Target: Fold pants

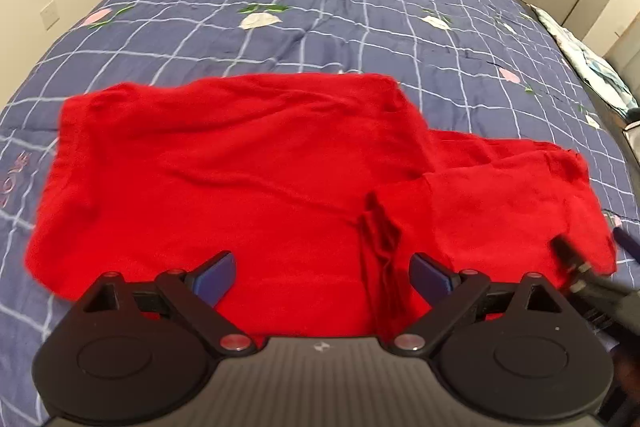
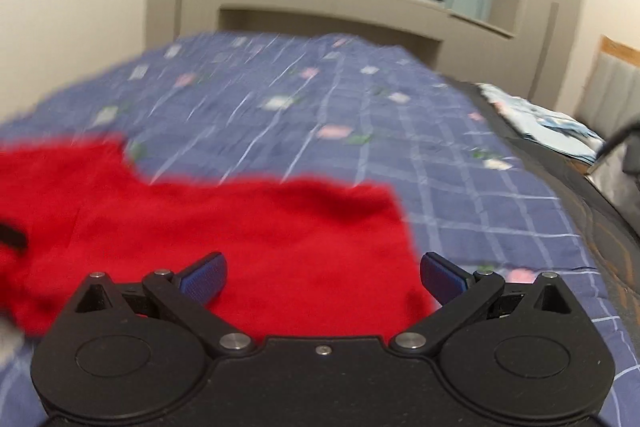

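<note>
Red pants lie partly folded near the front edge of a bed covered by a blue checked quilt, one section doubled over and a single layer trailing toward the right edge. The left gripper and right gripper both hover above the cloth, jaws spread wide, grasping nothing. A fold looks just released; the next move likely calls for pinching the trailing end and carrying it across.
</note>
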The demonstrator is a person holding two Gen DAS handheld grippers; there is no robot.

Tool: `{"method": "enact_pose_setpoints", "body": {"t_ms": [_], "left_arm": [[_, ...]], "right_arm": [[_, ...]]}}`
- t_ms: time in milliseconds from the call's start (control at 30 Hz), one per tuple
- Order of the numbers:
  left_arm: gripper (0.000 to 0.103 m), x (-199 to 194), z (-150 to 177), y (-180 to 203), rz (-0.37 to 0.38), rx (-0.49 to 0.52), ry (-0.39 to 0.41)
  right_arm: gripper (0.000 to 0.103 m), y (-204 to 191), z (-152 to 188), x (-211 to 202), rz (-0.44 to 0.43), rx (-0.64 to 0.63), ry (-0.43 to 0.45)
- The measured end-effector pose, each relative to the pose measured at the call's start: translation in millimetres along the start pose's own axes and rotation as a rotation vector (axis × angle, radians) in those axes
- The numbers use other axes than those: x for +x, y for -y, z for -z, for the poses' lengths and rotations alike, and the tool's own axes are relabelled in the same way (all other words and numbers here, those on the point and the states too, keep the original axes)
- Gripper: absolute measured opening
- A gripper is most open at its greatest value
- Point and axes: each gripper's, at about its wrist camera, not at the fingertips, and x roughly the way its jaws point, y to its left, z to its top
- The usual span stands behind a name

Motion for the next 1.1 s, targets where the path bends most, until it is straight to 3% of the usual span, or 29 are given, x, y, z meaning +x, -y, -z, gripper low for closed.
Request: {"method": "enact_pose_setpoints", "body": {"t_ms": [200,367,600,967,1100], "left_arm": [[0.102,-40,3,-28,-0.014,-0.051,0.097],[0.102,-69,13,-69,-0.078,-0.101,0.168],[0.102,-81,40,-122,-0.127,-0.181,0.179],[0.102,-56,71,-154,-0.044,-0.274,0.141],[0.102,-62,72,-163,0.076,-0.323,0.192]], "right_arm": [[0.103,-14,-2,-13,0.048,0.012,0.026],[0.103,-47,-8,-37,-0.063,-0.020,0.083],[0.102,-102,0,-55,-0.221,-0.131,0.088],[0.103,-132,19,-48,-0.202,-0.144,-0.030],[0.103,-140,26,-52,-0.182,-0.166,-0.014]]}}
